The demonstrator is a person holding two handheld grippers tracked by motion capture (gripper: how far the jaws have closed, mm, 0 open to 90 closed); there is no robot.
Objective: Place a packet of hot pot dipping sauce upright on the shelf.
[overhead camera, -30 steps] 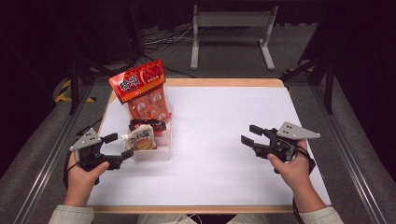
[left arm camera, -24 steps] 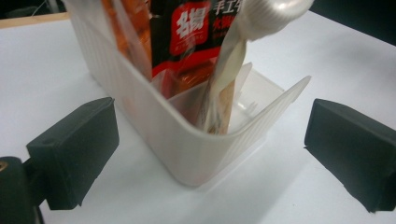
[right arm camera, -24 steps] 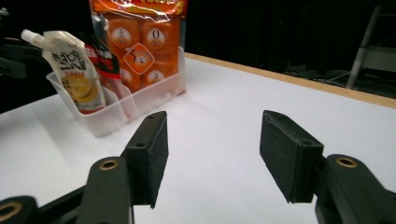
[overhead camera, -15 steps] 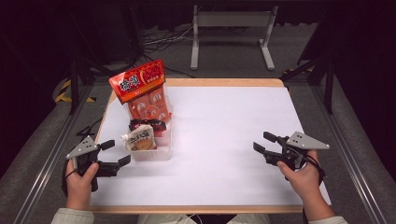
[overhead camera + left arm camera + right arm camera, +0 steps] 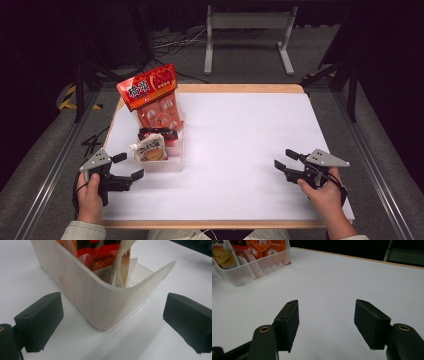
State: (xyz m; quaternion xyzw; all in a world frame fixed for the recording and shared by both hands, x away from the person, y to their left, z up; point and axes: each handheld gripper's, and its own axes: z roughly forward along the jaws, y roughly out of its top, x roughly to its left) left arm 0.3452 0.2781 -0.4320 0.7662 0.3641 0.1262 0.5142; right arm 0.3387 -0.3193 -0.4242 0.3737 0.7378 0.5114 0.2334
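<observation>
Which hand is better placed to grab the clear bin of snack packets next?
Probably the left. The left tongs stand open right at the corner of the clear bin, while the right tongs sit far across the table.

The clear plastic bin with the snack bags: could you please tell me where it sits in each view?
High view: the clear plastic bin stands left of centre, just ahead of the left gripper.
Left gripper view: its corner fills the centre, between the open jaws.
Right gripper view: top left.
Shared landmark: the yellow-labelled pouch inside.
</observation>
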